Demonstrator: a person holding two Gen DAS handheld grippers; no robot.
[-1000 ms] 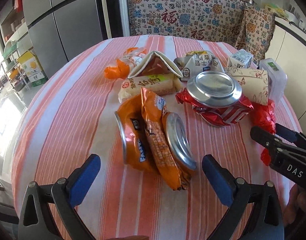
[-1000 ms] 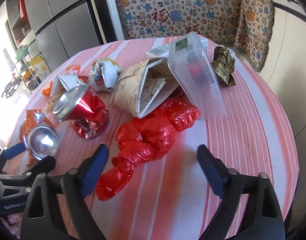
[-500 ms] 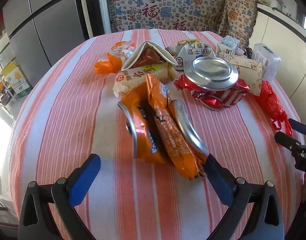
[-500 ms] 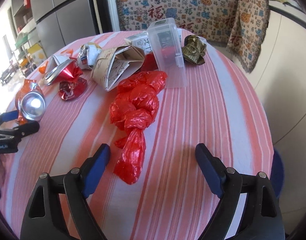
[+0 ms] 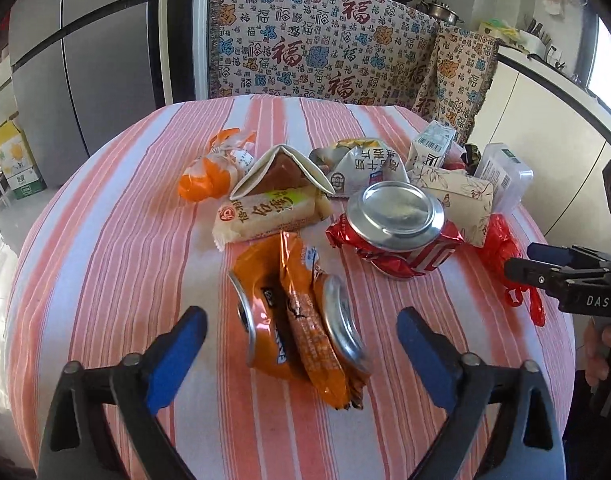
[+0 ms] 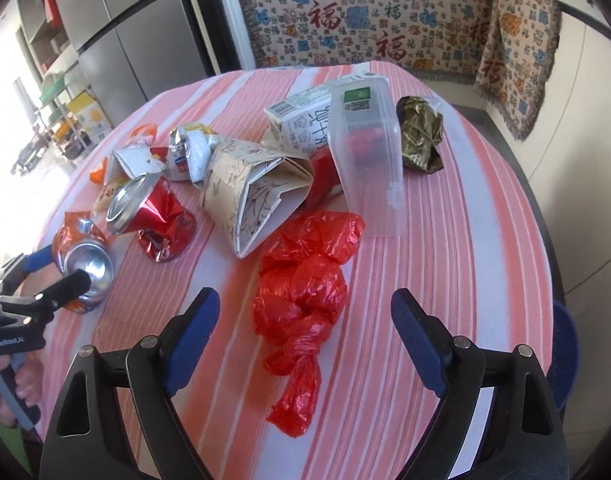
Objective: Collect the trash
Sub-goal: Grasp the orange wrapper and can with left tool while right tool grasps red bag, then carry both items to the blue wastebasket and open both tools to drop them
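Between the jaws of the left gripper (image 5: 301, 354) lies a crushed orange drink can (image 5: 265, 320) with an orange snack wrapper (image 5: 313, 344) folded over it, both flat on the round pink-and-white striped tabletop (image 5: 105, 264); the blue-padded jaws stand wide on either side, closing, and press on nothing. Beyond them, a little to the left, sits a pale yellow wrapped snack bar (image 5: 269, 214), with a knotted orange-and-white plastic wrapper (image 5: 213, 166) farther off still. Ahead and to the right of these jaws rests a crumpled red drink can (image 5: 397, 232) with its silver end up, a folded cream printed paper carton (image 5: 453, 196) just behind it.

Between the jaws of the right gripper (image 6: 303, 322) lies a knotted red plastic bag (image 6: 305, 292), its tail pointing back toward the camera; these jaws too are wide and closing, their pads clear of the bag. Past the bag, to the left, is the cream carton, open end forward. Straight ahead stands a clear plastic lidded box (image 6: 369, 152) beside a white milk carton (image 6: 301, 120), and to the right of the box sits a crumpled olive-gold foil wrapper (image 6: 421, 136)
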